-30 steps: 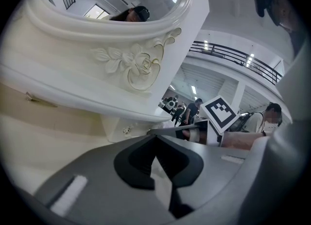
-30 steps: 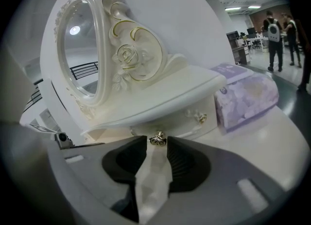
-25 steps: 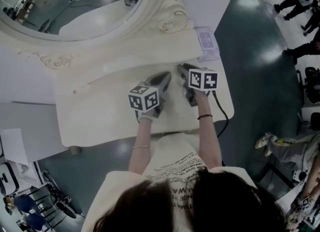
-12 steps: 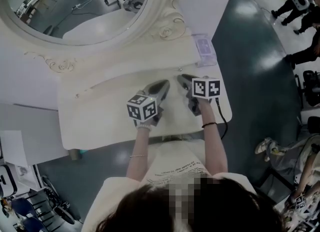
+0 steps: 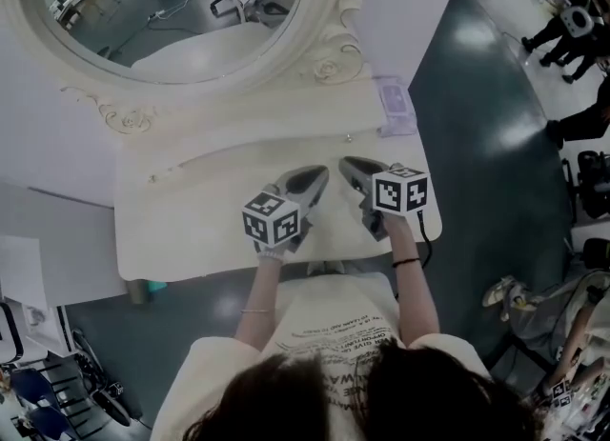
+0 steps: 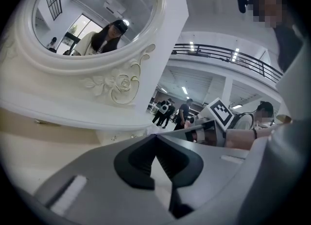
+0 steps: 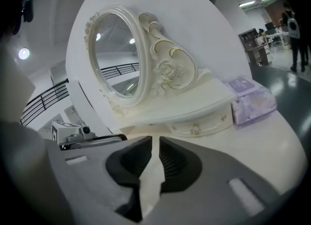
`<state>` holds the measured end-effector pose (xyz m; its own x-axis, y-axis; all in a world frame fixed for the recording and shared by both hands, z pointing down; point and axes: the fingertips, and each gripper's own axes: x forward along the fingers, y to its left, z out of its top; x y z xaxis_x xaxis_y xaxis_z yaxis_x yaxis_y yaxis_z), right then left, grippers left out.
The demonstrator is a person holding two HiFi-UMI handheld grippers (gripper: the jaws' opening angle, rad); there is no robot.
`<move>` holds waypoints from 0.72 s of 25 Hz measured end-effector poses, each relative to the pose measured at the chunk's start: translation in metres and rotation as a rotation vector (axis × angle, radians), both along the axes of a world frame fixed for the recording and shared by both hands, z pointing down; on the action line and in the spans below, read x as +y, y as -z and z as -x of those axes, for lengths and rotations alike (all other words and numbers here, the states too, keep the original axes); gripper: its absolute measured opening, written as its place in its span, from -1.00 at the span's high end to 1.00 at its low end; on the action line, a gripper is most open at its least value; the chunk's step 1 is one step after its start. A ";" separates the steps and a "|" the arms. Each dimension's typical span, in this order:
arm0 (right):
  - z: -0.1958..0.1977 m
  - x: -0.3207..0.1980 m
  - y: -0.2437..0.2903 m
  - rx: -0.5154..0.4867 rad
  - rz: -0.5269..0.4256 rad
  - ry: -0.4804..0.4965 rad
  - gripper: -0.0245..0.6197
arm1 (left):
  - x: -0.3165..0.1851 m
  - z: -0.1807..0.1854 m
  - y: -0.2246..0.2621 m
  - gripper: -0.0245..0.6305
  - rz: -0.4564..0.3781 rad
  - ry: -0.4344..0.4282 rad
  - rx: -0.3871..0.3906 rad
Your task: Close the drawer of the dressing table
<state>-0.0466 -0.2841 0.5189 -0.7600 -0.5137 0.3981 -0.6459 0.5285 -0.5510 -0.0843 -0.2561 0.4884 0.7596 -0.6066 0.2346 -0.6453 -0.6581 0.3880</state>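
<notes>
The cream dressing table [image 5: 191, 230] stands under an oval mirror [image 5: 181, 1]. Its small drawer [image 7: 199, 124] with a round knob [image 7: 195, 129] sits flush beneath the mirror shelf in the right gripper view; the knob [image 5: 348, 137] shows in the head view too. Both grippers hover over the tabletop, pointing at the shelf and apart from it. My left gripper [image 5: 322, 172] [image 6: 154, 137] is shut, its tips meeting on nothing. My right gripper [image 5: 345, 161] [image 7: 152, 140] has just been closing; a narrow gap remains and nothing is between the jaws.
A lilac tissue box [image 5: 396, 106] [image 7: 252, 100] rests at the table's right end beside the drawer. The table's front edge [image 5: 286, 263] is close to the person's body. Other people stand on the dark floor [image 5: 477, 96] far right.
Both grippers have drawn back from the mirror shelf toward the table's front edge and risen a little. The right jaws have narrowed.
</notes>
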 end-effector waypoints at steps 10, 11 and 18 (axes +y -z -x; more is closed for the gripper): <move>0.011 0.015 0.020 -0.038 -0.060 0.002 0.91 | 0.015 0.002 0.005 0.93 -0.020 -0.032 -0.015; 0.012 0.016 0.021 -0.039 -0.067 0.004 0.91 | 0.016 0.003 0.006 0.93 -0.023 -0.031 -0.013; 0.018 0.022 0.034 -0.039 -0.139 0.027 0.91 | 0.018 0.002 0.010 0.93 -0.037 -0.040 -0.013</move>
